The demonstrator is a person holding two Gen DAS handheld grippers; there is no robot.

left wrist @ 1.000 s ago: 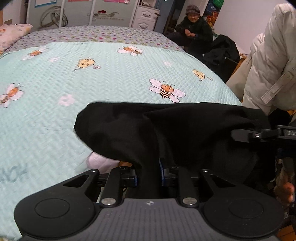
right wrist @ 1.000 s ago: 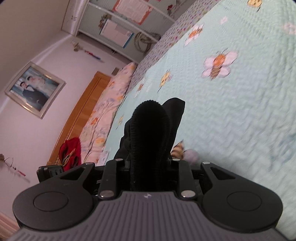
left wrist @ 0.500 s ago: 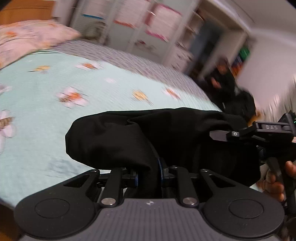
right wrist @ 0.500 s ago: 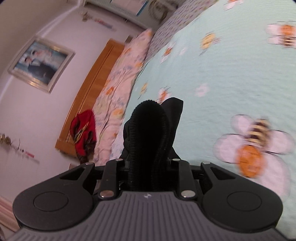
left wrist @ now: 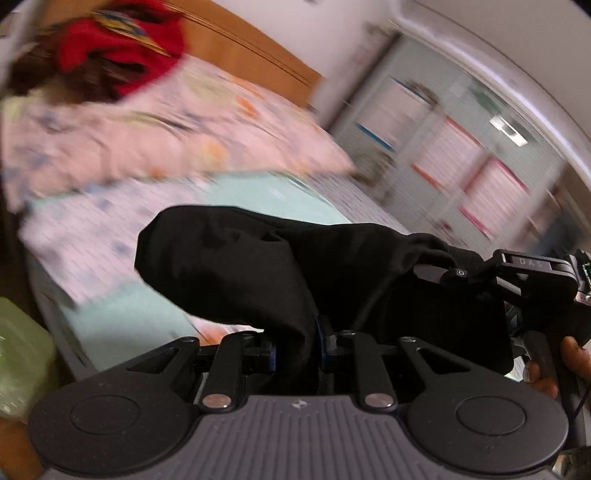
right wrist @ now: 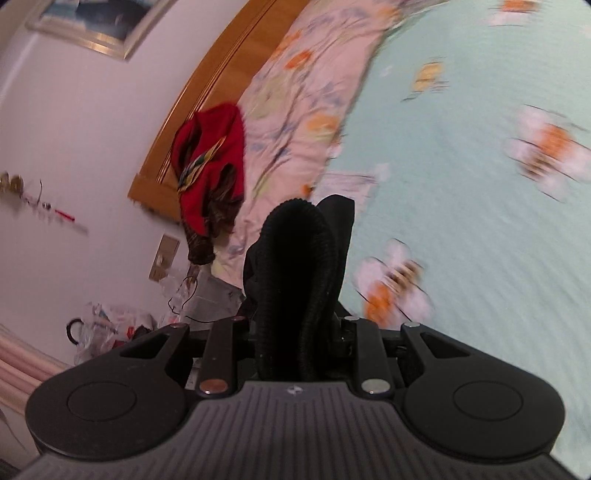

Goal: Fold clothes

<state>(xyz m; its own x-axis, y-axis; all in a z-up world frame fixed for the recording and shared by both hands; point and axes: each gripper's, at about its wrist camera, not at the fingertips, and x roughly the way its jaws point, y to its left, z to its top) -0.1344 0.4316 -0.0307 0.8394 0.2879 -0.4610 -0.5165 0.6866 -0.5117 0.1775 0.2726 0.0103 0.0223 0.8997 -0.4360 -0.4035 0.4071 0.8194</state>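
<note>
Two grippers, both clamped on one black garment (left wrist: 258, 266). Nearest, in the left wrist view: left gripper (left wrist: 295, 343), pads pinched together on a thick fold of the dark cloth, which bunches up ahead of the fingers and hangs clear above the bed. Off to the right there, right gripper (left wrist: 480, 273), biting the same cloth at its far right end, with a hand (left wrist: 554, 365) on the grip below. In the right wrist view: right gripper (right wrist: 299, 332) closed on a ribbed edge of the garment (right wrist: 295, 266), the fabric standing upright between the fingers. Beyond, a mint quilt (right wrist: 480, 240) printed with bees, blurred. Farther left, a pink floral pillow (right wrist: 295, 110) along the wooden headboard (right wrist: 207, 92), with a red garment (right wrist: 210, 158) draped over its near end. Farthest, a framed picture (right wrist: 99, 26) on the wall.
</note>
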